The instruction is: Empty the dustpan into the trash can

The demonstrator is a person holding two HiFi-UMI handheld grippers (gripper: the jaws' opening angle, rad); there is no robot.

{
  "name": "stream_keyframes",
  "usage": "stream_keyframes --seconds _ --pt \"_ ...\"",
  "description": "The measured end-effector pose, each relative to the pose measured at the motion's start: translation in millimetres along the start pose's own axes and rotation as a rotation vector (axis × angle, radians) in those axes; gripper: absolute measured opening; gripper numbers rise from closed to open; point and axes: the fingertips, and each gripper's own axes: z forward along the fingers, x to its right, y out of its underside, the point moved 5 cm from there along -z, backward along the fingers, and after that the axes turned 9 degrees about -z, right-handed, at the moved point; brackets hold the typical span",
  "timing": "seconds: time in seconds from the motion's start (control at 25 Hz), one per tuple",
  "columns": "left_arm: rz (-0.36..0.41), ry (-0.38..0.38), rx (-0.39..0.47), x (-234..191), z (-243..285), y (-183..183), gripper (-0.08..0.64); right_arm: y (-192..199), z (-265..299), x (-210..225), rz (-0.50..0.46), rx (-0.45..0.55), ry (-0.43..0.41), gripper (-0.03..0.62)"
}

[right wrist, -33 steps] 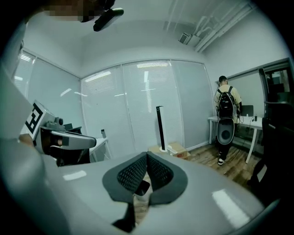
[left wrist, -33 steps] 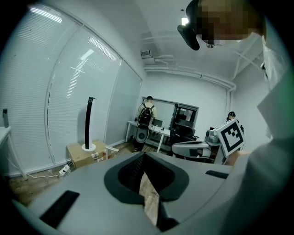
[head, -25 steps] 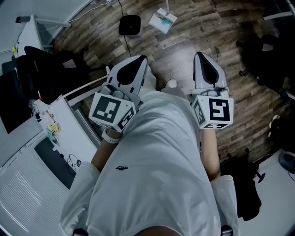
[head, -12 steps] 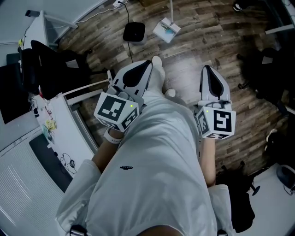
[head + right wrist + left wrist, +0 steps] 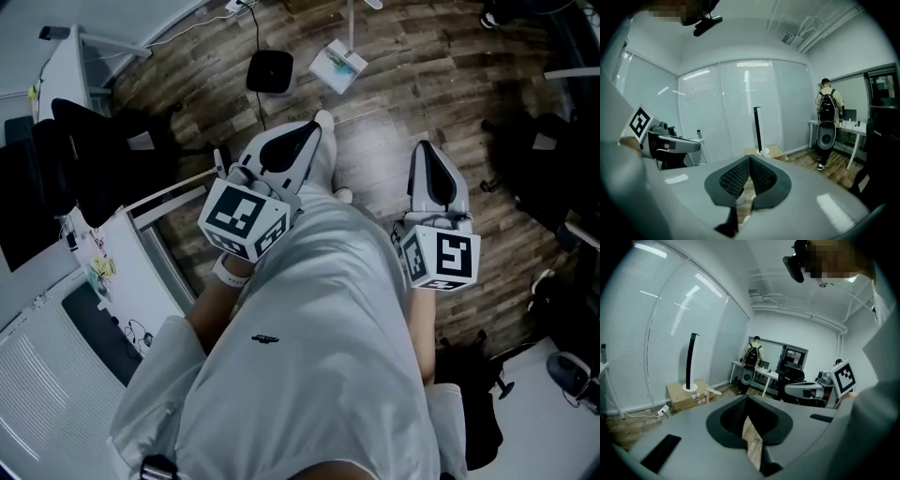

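Note:
In the head view a white boxy thing [image 5: 337, 64] with a pale pole rising from it lies on the wood floor ahead; it may be the dustpan. A black round-cornered container [image 5: 270, 70], possibly the trash can, stands just left of it. My left gripper [image 5: 319, 124] and right gripper [image 5: 427, 152] are held out in front of the white shirt, well short of both. Both are shut with nothing in them: the left gripper [image 5: 746, 397] and right gripper [image 5: 750, 158] show their pads meeting.
A black office chair [image 5: 84, 150] and a white desk [image 5: 141, 253] stand close at the left. Dark chairs [image 5: 544, 141] are at the right. A cardboard box [image 5: 686, 394] with a black pole on it stands by the glass wall. A person with a backpack [image 5: 828, 105] is at a far desk.
Both grippers have moved forward over the floor, upward in the head view. The white thing and the black container sit a little nearer. Both jaws stay shut.

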Motion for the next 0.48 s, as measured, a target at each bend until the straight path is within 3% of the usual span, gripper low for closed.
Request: stream_keyframes --seconds 0.48 --pt "0.005 -0.017 0.029 -116 75 -100 0.008 -90 163 8 -0.088 0.023 -0.127 0.011"
